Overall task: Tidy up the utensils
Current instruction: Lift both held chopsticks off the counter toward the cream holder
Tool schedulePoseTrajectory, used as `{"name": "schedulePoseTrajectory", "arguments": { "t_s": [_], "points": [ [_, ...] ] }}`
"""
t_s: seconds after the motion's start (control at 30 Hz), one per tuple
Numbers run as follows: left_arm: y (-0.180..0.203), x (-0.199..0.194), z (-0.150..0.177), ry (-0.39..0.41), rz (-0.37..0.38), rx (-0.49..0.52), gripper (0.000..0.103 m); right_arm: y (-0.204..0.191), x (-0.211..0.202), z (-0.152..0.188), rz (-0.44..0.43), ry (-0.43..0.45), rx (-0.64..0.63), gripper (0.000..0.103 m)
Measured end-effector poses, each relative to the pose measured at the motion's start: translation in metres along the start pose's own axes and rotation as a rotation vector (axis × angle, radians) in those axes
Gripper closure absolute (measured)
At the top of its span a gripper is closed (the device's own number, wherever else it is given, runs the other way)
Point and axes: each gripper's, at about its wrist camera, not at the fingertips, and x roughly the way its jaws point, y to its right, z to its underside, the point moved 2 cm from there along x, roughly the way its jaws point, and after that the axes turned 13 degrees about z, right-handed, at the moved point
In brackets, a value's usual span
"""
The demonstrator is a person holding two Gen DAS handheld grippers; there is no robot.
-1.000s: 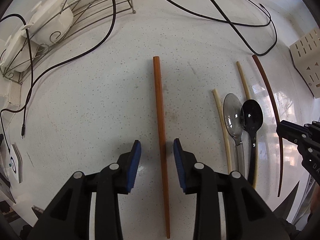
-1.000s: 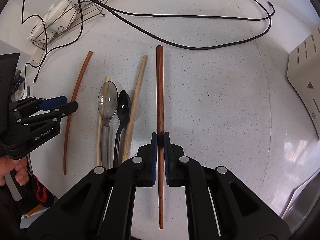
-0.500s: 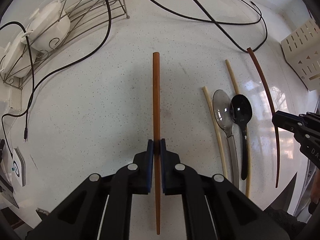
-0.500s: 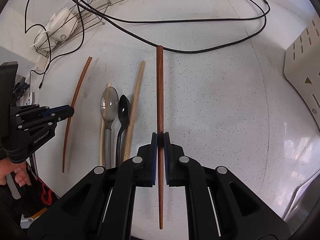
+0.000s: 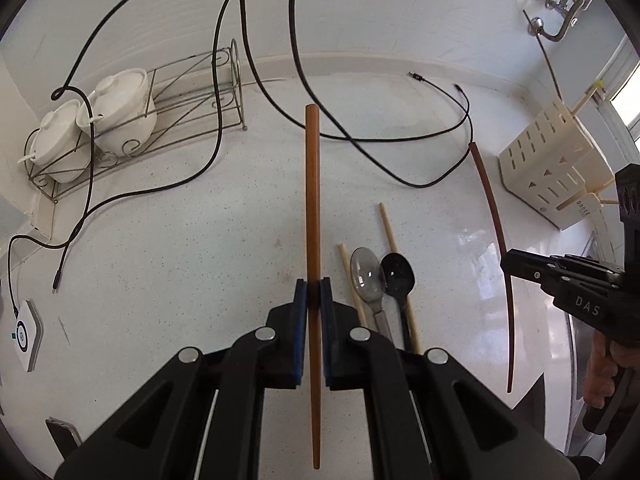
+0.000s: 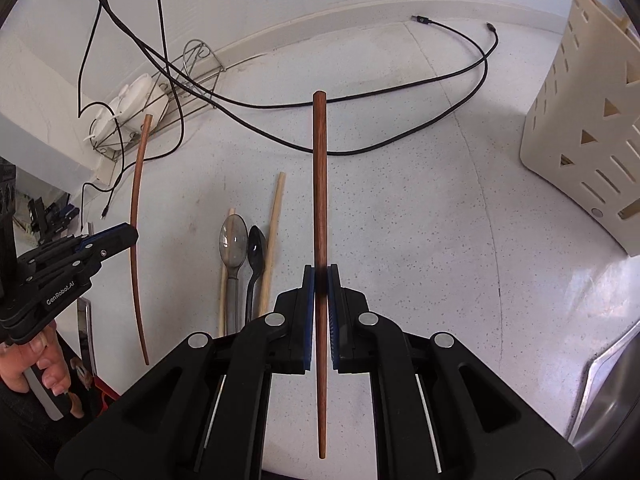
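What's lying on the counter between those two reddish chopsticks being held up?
In the right wrist view, between the lighter chopstick and the darker chopstick: a clear spoon, a black spoon and two pale chopsticks.

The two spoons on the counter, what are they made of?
The clear spoon looks like see-through plastic: the counter shows through its bowl. The black spoon looks like glossy plastic, with small bright glints on it. Neither can be told for certain.

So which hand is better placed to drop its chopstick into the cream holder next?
Probably the right. The right gripper holds its dark chopstick with the cream utensil holder close by; the left gripper, clamping its lighter chopstick, sits farther away.
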Motion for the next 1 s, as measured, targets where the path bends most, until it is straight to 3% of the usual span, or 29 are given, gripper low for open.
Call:
{"name": "schedulePoseTrajectory", "arguments": {
  "t_s": [0.23,0.63,1.0],
  "points": [
    [0.026,-0.024,-0.005,0.104,0.041,0.069,0.097,0.018,-0.034,-0.004,0.011,0.099,0.045,0.097],
    [0.099,-0.044,-0.043,0.302,0.108,0.225,0.097,0.06,-0.09,-0.015,0.134,0.309,0.117,0.097],
    [0.166,-0.045,-0.075,0.411,0.212,0.361,0.097,0.101,-0.138,-0.023,0.173,0.482,0.197,0.097]
  ]
}}
